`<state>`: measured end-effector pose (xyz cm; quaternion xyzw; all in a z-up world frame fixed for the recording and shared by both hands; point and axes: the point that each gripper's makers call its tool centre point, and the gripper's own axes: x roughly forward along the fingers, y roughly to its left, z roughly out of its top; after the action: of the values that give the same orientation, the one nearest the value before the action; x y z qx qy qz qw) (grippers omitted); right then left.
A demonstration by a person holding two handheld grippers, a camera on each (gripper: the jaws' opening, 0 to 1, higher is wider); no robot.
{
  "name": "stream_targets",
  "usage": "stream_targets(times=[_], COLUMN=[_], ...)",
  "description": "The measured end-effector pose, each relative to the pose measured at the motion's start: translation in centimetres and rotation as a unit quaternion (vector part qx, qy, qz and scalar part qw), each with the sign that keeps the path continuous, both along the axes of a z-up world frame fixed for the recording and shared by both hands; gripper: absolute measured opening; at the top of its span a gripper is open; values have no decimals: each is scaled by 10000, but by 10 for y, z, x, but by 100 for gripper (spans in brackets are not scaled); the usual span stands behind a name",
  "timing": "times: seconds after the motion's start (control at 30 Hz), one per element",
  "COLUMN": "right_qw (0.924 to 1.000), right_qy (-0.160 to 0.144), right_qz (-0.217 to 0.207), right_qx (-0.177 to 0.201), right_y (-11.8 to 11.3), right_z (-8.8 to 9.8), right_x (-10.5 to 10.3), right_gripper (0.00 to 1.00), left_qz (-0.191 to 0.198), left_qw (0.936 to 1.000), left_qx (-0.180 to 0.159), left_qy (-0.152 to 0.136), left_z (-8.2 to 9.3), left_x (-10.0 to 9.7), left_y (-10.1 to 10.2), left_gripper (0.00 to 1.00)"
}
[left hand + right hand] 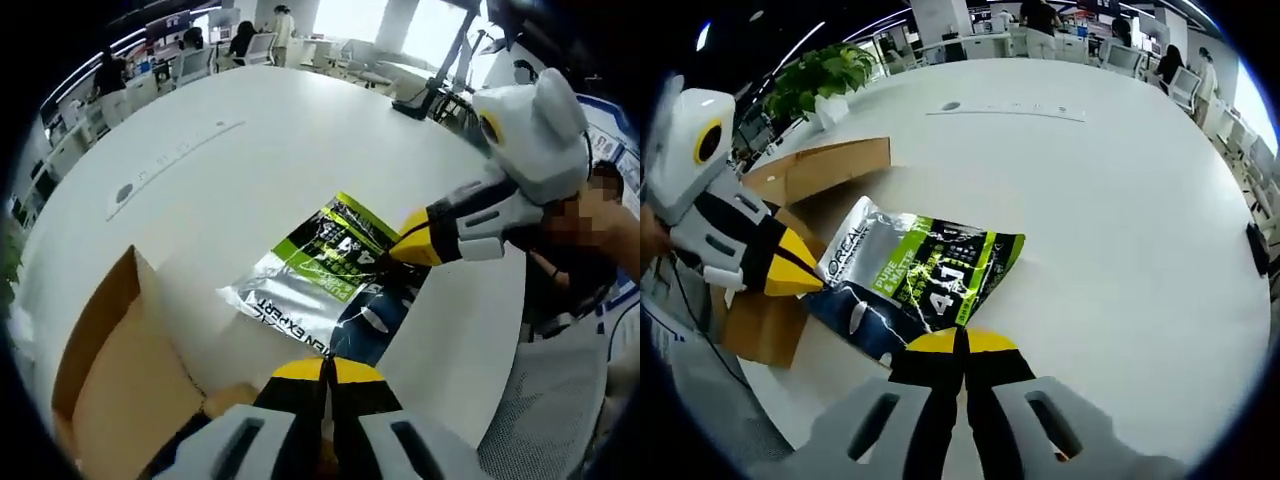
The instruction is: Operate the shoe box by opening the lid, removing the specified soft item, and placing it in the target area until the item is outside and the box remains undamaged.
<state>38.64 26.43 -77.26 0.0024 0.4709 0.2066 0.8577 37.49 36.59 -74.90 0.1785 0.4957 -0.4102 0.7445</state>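
- Left gripper view, far left of the left gripper [325, 372]: the cardboard box [120, 370], brown, flaps up, standing on the white table [250, 140].
- Left gripper's yellow-tipped jaws are pressed together, with nothing visible between the tips.
- Just ahead of those tips: the pouch [325, 275], a flat foil packet, silver, green and dark blue, lying on the table outside the box.
- To the right of the pouch: the right gripper [400, 248] comes in with its tip at the pouch's right edge; contact looks likely but cannot be confirmed.
- Right gripper view, left side: the left gripper [800, 278] reaches in, tip at the pouch's [915, 280] dark lower corner, the box [820, 170] behind it.
- Centre: the right gripper [962, 345] has its jaws together, tips just short of the pouch's near edge, nothing seen clamped.
- Handling judgement: the pouch looks light, limp and glossy, so likely slippery; it would sag if pinched at one corner.
- Best hold is probably a sealed edge or corner seam, pinched firmly, not the flat middle.
- Right of the tongs: bare table, desks and people far beyond.
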Motion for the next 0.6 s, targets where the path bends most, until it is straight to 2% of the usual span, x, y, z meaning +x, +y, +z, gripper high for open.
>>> stream_targets(times=[0.13,0.37,0.6], right_qw=[10000,9998,9996], right_qy=[2,68,84], right_qz=[-59,-149,-177], right_qx=[-12,130,210], right_y=[-4,-8,-3], right_z=[-4,-11,-19], right_x=[1,-2,-1], right_gripper=[0,0,0], left_qz=[-396,-666,-984], left_qw=[9986,9960,9904], left_qx=[305,521,816], left_qy=[-175,-274,-516], left_z=[-7,-20,-27], left_x=[-2,-4,-5], left_y=[-4,-7,-4], left_gripper=[0,1,1])
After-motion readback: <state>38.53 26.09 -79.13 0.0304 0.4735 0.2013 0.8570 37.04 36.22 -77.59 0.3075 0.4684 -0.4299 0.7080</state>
